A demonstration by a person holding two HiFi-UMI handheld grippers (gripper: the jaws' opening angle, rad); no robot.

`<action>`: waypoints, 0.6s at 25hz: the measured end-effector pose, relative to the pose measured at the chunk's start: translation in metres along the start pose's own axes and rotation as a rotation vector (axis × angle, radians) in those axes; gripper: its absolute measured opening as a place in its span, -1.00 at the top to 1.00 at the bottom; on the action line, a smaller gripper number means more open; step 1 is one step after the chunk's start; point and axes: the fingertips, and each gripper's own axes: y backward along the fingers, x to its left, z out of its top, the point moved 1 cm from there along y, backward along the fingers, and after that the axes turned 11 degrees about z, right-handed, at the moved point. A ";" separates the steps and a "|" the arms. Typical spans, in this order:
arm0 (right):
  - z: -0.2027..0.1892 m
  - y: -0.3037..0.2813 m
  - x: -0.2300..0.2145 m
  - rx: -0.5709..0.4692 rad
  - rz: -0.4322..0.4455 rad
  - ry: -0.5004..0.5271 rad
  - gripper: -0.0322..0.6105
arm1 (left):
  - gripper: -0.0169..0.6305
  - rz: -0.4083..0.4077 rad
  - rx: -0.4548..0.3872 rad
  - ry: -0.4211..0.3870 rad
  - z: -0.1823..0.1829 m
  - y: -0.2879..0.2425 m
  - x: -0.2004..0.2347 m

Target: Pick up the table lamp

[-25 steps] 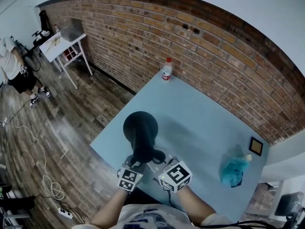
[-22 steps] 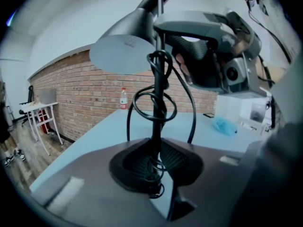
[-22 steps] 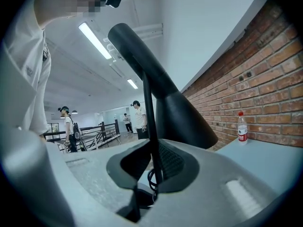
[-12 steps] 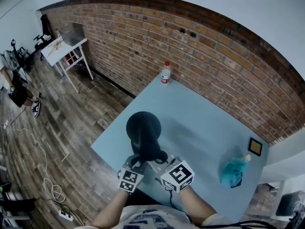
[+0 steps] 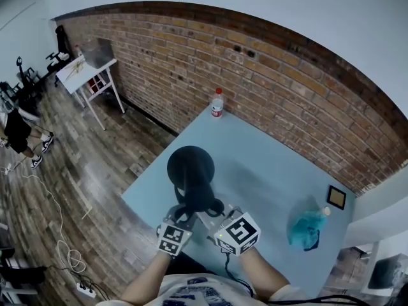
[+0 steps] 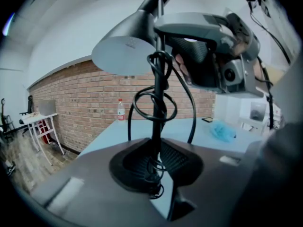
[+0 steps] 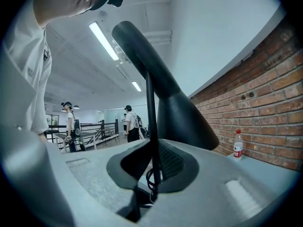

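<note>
The black table lamp (image 5: 190,166) hangs over the near edge of the blue table (image 5: 268,164), its round shade toward me. Both grippers grasp it low down, side by side. My left gripper (image 5: 185,216) is shut on the thin stem (image 6: 158,117) with the cord looped round it, and the shade (image 6: 125,53) shows above. My right gripper (image 5: 213,217) is shut on the same stem (image 7: 151,126) from the other side, with the shade (image 7: 175,112) leaning away toward the brick wall. The lamp's foot is hidden behind the jaws.
A red-capped bottle (image 5: 217,103) stands at the table's far corner by the brick wall. A crumpled blue cloth (image 5: 305,227) and a small dark framed square (image 5: 336,197) lie at the right. A white side table (image 5: 86,62), a person (image 5: 13,123) and floor cables (image 5: 64,254) are at the left.
Both grippers have risen a little with the lamp held between them. The person at the left has walked across the floor.
</note>
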 end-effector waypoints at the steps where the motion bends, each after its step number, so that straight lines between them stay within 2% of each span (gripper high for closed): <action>1: 0.003 0.003 0.001 -0.003 0.000 0.001 0.79 | 0.77 0.000 -0.002 -0.002 0.003 0.001 -0.001; 15: 0.033 0.024 0.011 -0.023 -0.004 0.056 0.79 | 0.77 -0.021 -0.037 -0.024 0.035 0.009 -0.021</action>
